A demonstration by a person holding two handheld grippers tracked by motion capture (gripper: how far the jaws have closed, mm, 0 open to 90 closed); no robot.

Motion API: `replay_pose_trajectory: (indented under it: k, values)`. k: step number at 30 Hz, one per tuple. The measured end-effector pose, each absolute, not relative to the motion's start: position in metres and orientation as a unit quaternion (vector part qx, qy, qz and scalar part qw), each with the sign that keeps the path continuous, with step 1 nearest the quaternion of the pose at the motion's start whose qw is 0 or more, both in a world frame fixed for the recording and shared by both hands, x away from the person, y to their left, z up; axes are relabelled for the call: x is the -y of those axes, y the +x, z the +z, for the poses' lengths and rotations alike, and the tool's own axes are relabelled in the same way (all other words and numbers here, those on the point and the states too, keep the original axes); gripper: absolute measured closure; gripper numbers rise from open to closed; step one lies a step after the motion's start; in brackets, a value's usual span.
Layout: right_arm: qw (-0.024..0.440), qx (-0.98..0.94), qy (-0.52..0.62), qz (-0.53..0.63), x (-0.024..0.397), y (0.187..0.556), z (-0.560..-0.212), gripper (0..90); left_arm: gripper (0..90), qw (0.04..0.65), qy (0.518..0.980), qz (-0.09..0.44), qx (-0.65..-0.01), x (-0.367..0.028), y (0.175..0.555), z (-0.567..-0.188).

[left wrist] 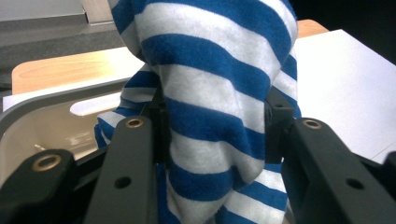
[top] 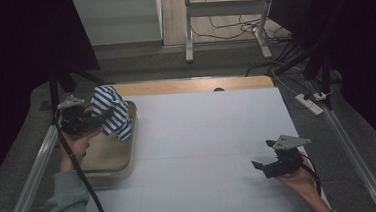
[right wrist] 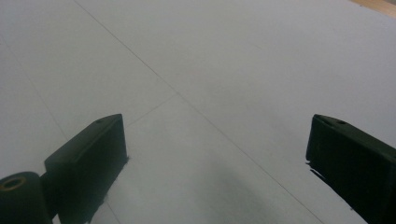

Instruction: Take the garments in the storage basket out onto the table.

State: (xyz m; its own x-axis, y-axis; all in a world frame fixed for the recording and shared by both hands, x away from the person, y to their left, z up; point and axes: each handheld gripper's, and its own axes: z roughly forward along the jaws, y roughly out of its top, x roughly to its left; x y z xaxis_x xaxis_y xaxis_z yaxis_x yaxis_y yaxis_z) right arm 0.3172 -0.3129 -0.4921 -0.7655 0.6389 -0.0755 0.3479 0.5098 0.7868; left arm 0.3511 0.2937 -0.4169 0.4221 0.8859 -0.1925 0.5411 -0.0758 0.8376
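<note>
Materials and finishes at the worktop [top: 213, 134].
Fuzzy, napped blue-and-white striped cloth [left wrist: 210, 93]; smooth, slightly glossy beige plastic tray [top: 110, 159]; matt black plastic left gripper [left wrist: 212, 121] with brass-coloured inserts; matt white worktop sheet; pale wood edge [top: 194, 85].

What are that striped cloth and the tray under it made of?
The cloth, held in the left gripper, looks like soft terry or fleece: fuzzy nap, matte blue and white stripes, limp folds. The tray looks like moulded plastic, beige with a slight sheen and rounded rim, though that is less certain.

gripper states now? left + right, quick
Left tool: shut on the striped cloth, held above the tray.
Right tool: open, holding nothing, over the white table.
</note>
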Motion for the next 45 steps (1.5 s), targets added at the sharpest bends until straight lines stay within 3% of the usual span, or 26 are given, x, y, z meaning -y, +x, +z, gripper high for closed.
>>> replay_pose_trajectory:
  k: [45]
  values:
    - [0.182, -0.851, 0.291, 0.397, 0.313, 0.318, -0.493, 5.0, 59.1, 0.557, 0.697, 0.165, -0.421, -0.265, 0.327, -0.383]
